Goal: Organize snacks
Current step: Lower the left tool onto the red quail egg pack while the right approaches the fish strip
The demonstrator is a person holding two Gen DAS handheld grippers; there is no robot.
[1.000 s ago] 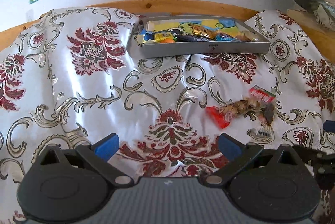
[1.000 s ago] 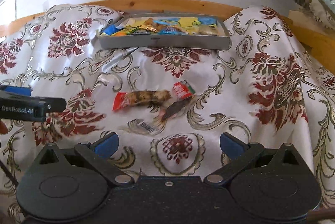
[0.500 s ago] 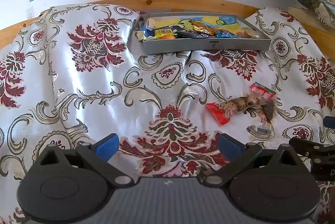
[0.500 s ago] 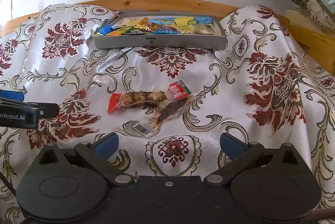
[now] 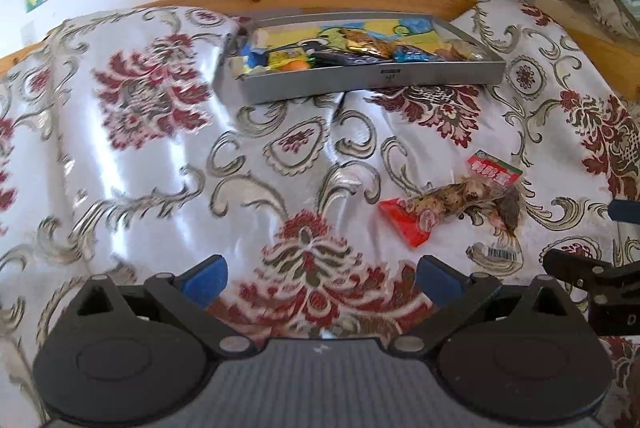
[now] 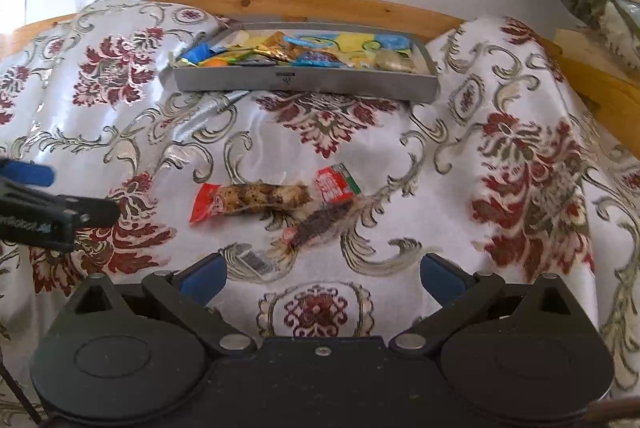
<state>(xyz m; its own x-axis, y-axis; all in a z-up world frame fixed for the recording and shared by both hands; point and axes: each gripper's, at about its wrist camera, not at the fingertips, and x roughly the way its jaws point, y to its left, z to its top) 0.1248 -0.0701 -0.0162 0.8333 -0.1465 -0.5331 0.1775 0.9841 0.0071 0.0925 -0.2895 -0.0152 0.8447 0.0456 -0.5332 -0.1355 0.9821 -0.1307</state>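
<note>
Your right gripper and left gripper were both spread wide and empty. Two snack packets lay overlapped just ahead of the right one, the tray far beyond. Risk: pinching both packets together, or snagging the slippery cloth.
</note>
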